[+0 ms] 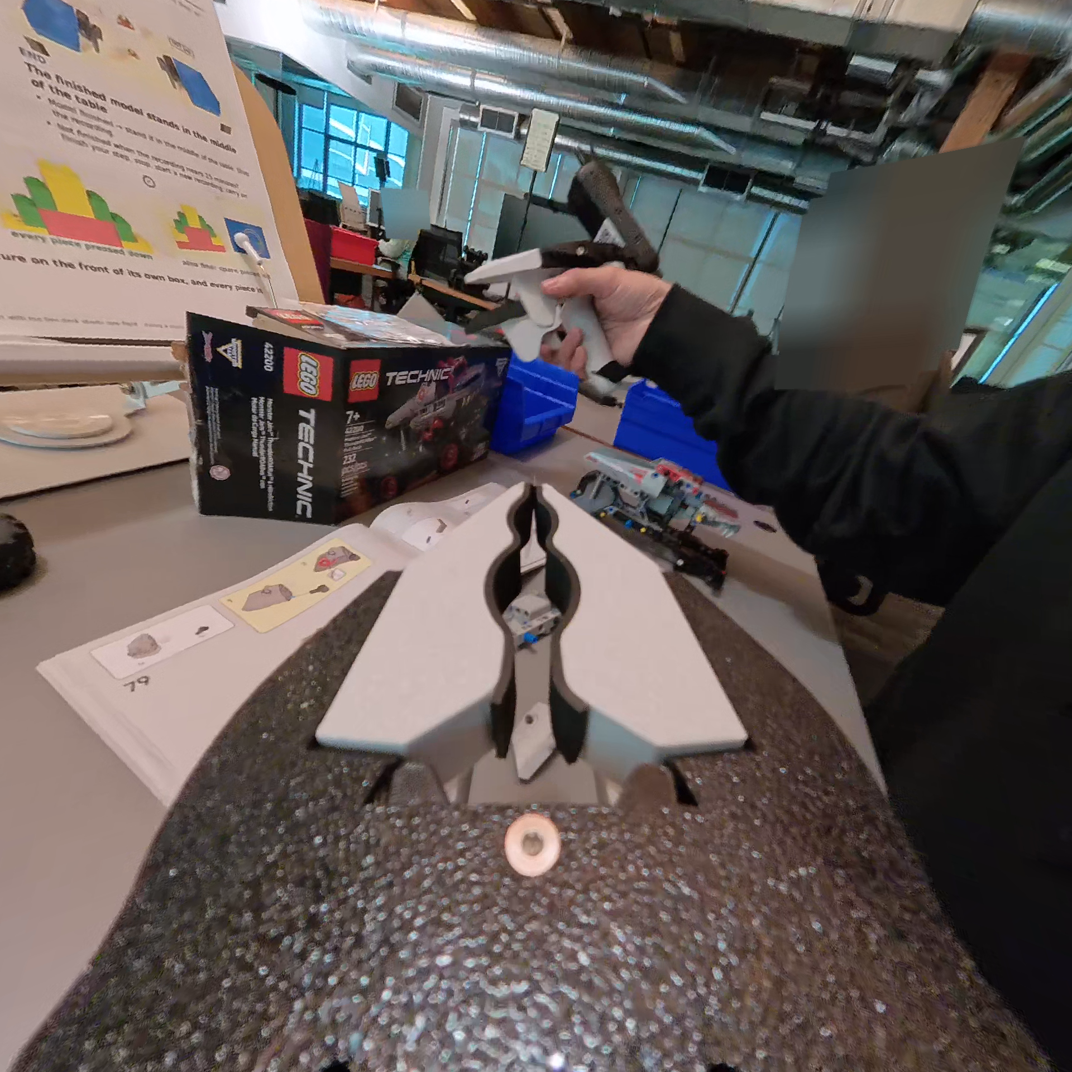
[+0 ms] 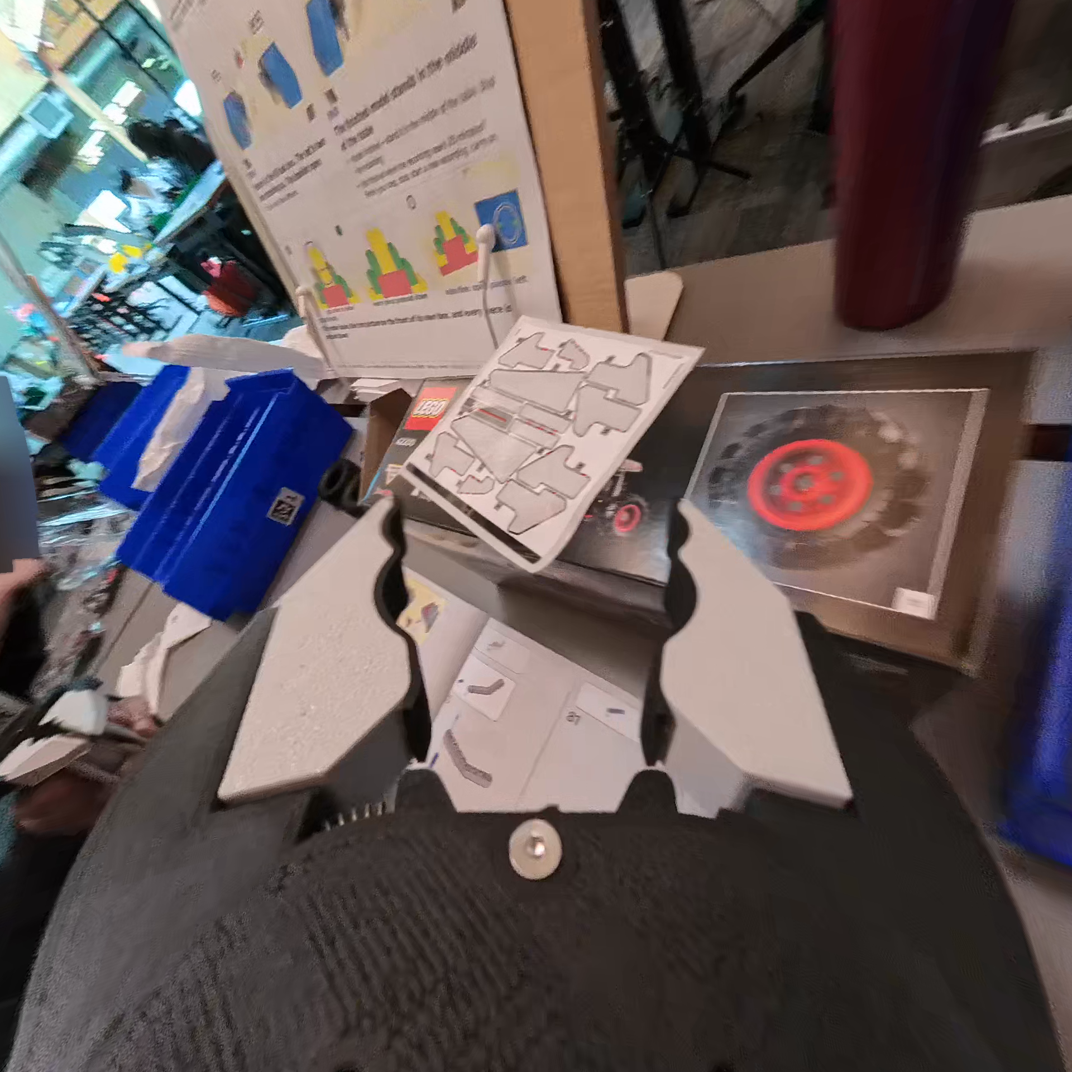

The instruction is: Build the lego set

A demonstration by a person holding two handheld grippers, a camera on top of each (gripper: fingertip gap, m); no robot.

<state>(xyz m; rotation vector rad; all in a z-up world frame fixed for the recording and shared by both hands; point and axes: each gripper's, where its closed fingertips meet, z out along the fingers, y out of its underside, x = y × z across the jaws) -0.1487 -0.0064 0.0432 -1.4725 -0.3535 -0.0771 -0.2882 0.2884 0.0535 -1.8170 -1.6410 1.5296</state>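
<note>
My left gripper (image 1: 533, 493) is low over the open instruction booklet (image 1: 232, 638), its fingers closed tip to tip. A small grey Lego piece (image 1: 531, 623) with a blue pin sits in the round hollow between them. The partly built grey, black and red model (image 1: 655, 499) lies on the table to the right. My right gripper (image 2: 536, 510) is open wide and empty, pointing at a sticker sheet (image 2: 551, 441) on the Lego box (image 2: 812, 493). In the left wrist view a hand holds the right gripper (image 1: 504, 296) raised above the box (image 1: 348, 417).
Blue bins (image 1: 533, 406) stand behind the box and show at the left of the right wrist view (image 2: 232, 493). An instruction poster (image 1: 116, 174) stands at the back left. A black tyre (image 1: 11, 551) lies at the left edge. A dark red cylinder (image 2: 905, 162) stands at the back right. The left gripper's tips are roughly 35 cm from the right gripper's. My right tips are about 30 cm from the small grey Lego piece (image 1: 531, 623), my left tips only 20 cm.
</note>
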